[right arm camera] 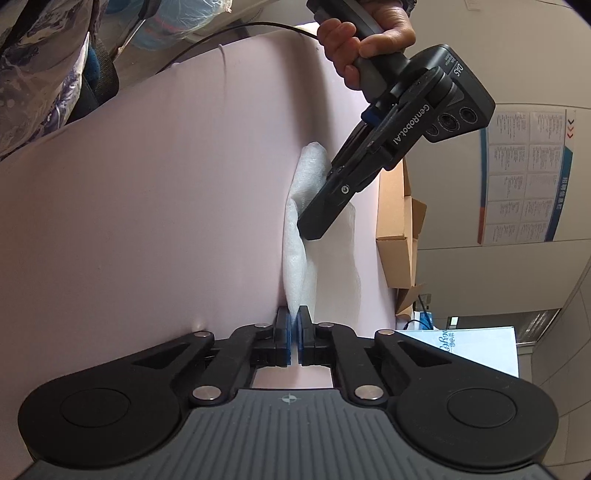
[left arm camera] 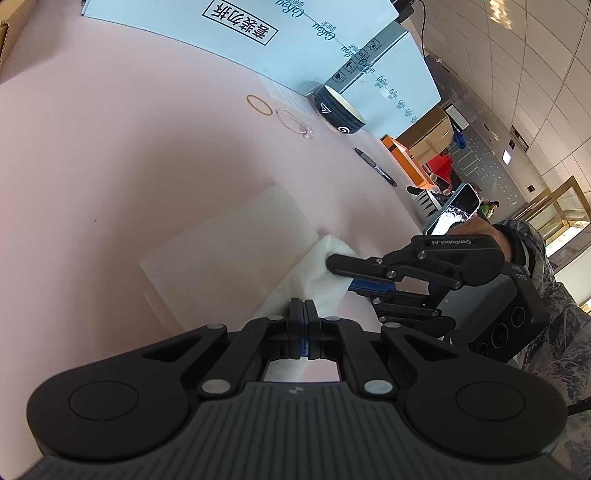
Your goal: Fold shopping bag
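A thin white shopping bag (left arm camera: 229,254) was spread on the pink table top (left arm camera: 110,166), with one side lifted into a soft ridge. The black left gripper (left arm camera: 303,314) was pressed together on the near part of that lifted side. The black right gripper (right arm camera: 294,325) was pinching the white ridge between its blue pads (right arm camera: 283,332), with only a thin gap filled by the bag. It was seen from the left camera reaching in from the right.

Farther back, a dark blue round bowl with white marks (left arm camera: 339,110) was stood on the table. Its inside looked pale, and what was in it could not be told. Near it were laid a thin tan ring (left arm camera: 259,104), a white cord loop (left arm camera: 293,123) and a black marker pen (left arm camera: 375,167). A large white printed box (left arm camera: 258,33) was seen behind them.
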